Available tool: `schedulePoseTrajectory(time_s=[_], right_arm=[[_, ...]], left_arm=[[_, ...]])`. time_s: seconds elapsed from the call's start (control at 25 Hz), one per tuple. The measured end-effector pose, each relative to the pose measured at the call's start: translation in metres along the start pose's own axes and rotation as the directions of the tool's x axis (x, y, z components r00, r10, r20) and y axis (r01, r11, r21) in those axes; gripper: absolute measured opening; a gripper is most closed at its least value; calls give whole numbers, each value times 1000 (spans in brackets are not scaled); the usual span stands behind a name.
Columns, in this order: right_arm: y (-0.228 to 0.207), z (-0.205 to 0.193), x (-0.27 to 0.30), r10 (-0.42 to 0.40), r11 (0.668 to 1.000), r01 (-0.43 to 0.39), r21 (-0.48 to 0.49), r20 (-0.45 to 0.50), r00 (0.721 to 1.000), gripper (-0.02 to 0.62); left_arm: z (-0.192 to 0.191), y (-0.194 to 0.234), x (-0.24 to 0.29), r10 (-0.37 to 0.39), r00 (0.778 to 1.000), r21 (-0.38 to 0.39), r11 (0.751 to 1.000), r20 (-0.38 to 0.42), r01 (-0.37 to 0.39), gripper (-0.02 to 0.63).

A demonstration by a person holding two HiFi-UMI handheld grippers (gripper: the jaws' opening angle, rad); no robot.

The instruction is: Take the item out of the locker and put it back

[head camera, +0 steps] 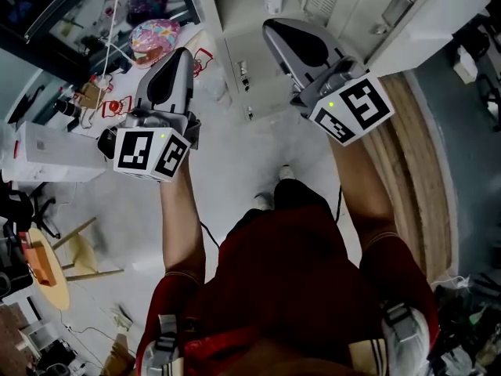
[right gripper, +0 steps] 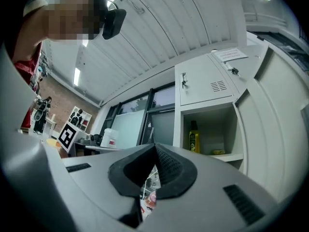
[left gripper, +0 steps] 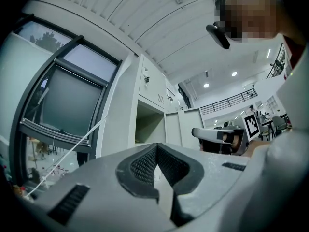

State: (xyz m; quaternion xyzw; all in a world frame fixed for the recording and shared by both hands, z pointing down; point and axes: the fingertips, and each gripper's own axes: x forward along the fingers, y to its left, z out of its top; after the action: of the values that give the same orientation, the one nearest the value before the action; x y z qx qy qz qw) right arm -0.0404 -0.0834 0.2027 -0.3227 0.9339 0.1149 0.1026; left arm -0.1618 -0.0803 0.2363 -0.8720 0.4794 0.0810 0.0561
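In the head view, the left gripper (head camera: 174, 65) and the right gripper (head camera: 286, 37) were held up side by side in front of the person and aimed toward the white locker (head camera: 258, 84). Its door (head camera: 438, 10) was swung wide open on the right. Nothing was seen carried by either tool, and the inside of the locker was not shown from this angle.

In the left gripper view, the jaws were seen pressed together with nothing between them. An open compartment (left gripper: 148, 124) was visible ahead, well apart from the tips, and its contents could not be made out.

In the right gripper view, the jaws were likewise closed on nothing. A yellow-green bottle (right gripper: 194, 137) was seen standing upright on the shelf (right gripper: 227, 157) of the open compartment, with a small yellow object (right gripper: 218, 152) lying just beside it.

With the bottle inside, the door open and both claws empty and far off, no handling was under way. It was judged that either the removal had yet to start or the return was already finished; which one could not be told.
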Motion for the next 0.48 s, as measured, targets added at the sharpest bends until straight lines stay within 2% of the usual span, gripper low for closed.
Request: schedulePoseTrajectory(time_s=[0.48], right_arm=[[-80,-15,68,51,999,-51,16,5,999,-3]], left_arm=[[-7,48,65,72,997,4,997,-12,-72,6]])
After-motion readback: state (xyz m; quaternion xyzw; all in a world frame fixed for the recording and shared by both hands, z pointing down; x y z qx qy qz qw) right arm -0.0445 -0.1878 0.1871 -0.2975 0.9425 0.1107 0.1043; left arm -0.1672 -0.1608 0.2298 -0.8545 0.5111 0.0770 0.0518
